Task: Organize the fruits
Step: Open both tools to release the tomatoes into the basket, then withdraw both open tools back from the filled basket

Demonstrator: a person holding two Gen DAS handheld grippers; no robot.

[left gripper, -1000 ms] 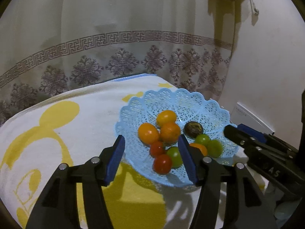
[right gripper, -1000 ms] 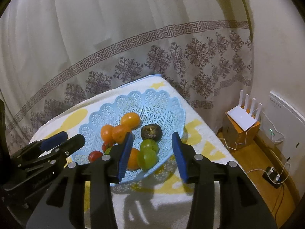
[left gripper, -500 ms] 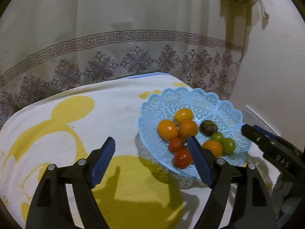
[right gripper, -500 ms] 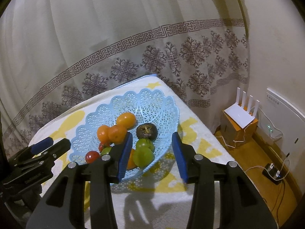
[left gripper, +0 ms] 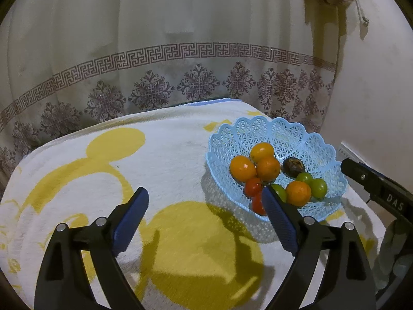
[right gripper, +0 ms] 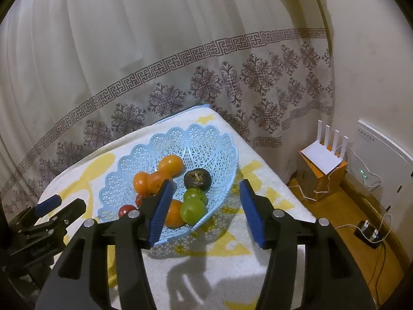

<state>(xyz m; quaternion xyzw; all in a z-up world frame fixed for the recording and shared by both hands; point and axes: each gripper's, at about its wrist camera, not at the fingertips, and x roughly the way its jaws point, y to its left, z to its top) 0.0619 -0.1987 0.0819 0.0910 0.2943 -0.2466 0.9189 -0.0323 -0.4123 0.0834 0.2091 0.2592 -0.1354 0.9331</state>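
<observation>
A light blue lattice basket sits on a white and yellow towel; it also shows in the right wrist view. It holds several oranges, red tomatoes, green fruits and one dark brown fruit. My left gripper is open and empty above the towel, left of the basket. My right gripper is open and empty, just in front of the basket's near rim, with green fruits and the dark fruit between its fingers in view.
A patterned curtain hangs behind the table. The table's right edge drops to a wooden floor with a white router on an orange box, cables and a wall unit.
My left gripper has moved left, away from the basket, and its jaws have opened wider. My right gripper has stayed open and shifted only slightly.
</observation>
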